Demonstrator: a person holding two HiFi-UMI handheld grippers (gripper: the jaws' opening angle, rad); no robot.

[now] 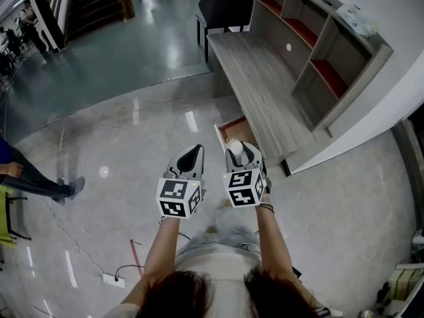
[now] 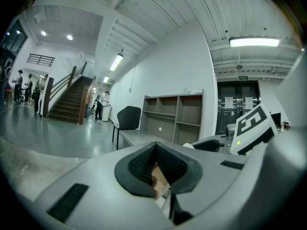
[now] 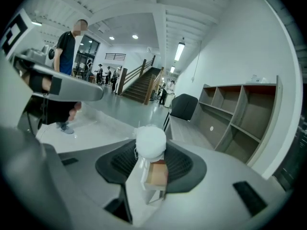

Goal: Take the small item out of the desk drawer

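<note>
Currently my right hand-held gripper [image 1: 237,152] grips the white ball [image 3: 151,142] over the open drawer [image 1: 233,125]; left hand-held gripper [image 2: 154,169] closed, empty; extraction looks complete; next, carry the ball clear to the desk [image 1: 258,85].

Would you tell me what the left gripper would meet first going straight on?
Probably the desk, which lies just beyond the left gripper's shut jaws; the open drawer sits lower. Depth is unclear.
</note>
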